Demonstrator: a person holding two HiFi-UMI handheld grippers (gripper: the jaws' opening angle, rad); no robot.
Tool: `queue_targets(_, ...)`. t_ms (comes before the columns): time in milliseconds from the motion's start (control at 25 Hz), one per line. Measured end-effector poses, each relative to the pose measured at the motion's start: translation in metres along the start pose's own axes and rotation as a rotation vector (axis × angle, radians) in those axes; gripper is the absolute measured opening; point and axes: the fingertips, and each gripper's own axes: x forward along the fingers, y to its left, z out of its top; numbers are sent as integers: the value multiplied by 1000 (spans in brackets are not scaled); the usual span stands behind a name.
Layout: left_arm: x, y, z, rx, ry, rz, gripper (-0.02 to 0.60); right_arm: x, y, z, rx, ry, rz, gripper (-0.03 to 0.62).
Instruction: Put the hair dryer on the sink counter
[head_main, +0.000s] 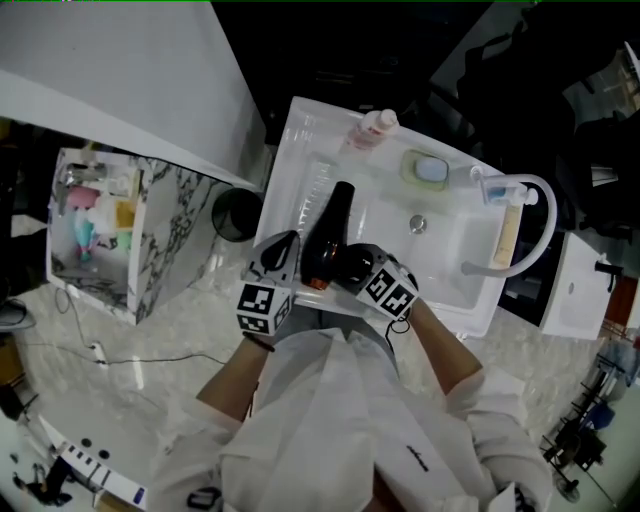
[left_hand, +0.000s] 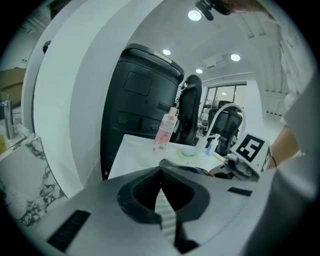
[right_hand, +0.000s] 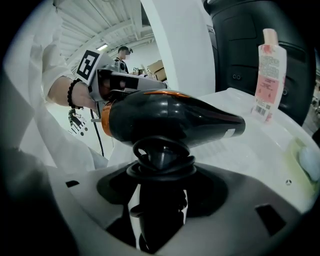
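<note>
Right claw (right_hand: 159, 200): closed on the cord-wrapped handle of the glossy black hair dryer with an orange ring (right_hand: 170, 120).
Left claw (left_hand: 161, 195): jaws together, empty, just beside the right claw.
Dryer position: barrel ahead of the right claw, over the flat white sink desk (right_hand: 260, 147); contact unconfirmed.
Done: dryer in grip, at the desk.
Outstanding: set-down, release.

We are gripping the black hair dryer (right_hand: 170, 122) by its cord-wrapped handle between the jaws of our right gripper (right_hand: 159, 197). We are holding its barrel level above the white sink counter (right_hand: 260, 147), nozzle pointing toward the pink bottle (right_hand: 269, 75).
</note>
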Motion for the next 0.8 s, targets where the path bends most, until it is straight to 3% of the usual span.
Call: queue_targets(800,4,14,-9,-27,-7,-14,23,36,-4,3,-43,61,34,286)
